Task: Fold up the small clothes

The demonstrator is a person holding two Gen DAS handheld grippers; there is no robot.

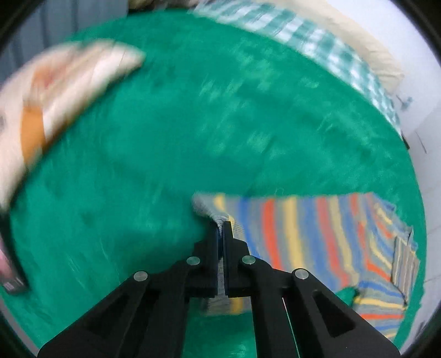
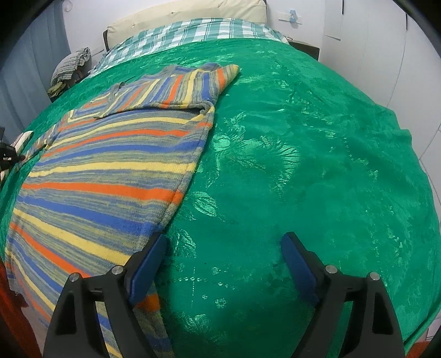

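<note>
Left wrist view. One left gripper (image 1: 220, 224), its two black fingers (image 1: 212, 242) pressed together on a pinch of knit fabric, the corner of one striped sweater (image 1: 317, 228). The sweater trails from the jaws toward the right over one green blanket (image 1: 179, 132), its bands running red, yellow, blue and grey. The picture is blurred. At upper left lies one pale cloth (image 1: 55, 91) with an orange patch, its form unclear. One checked sheet (image 1: 317, 46) borders the blanket at upper right.

Right wrist view. One right gripper (image 2: 223, 242), its two blue-faced fingers (image 2: 148, 264) standing wide apart; no pad presses on anything. The jaws hold only blanket (image 2: 303, 165) between them. The left finger overlaps the sweater's (image 2: 110, 170) near edge in the picture; contact cannot be told. The sweater lies mostly flat on the left half of the blanket, with one sleeve (image 2: 176, 88) laid across its top. Stripes: orange, yellow, blue, mottled grey. The sheet (image 2: 193, 30) and one cream pillow (image 2: 179, 13) lie beyond. One small bundle of checked cloth (image 2: 71, 66) sits at far left.
</note>
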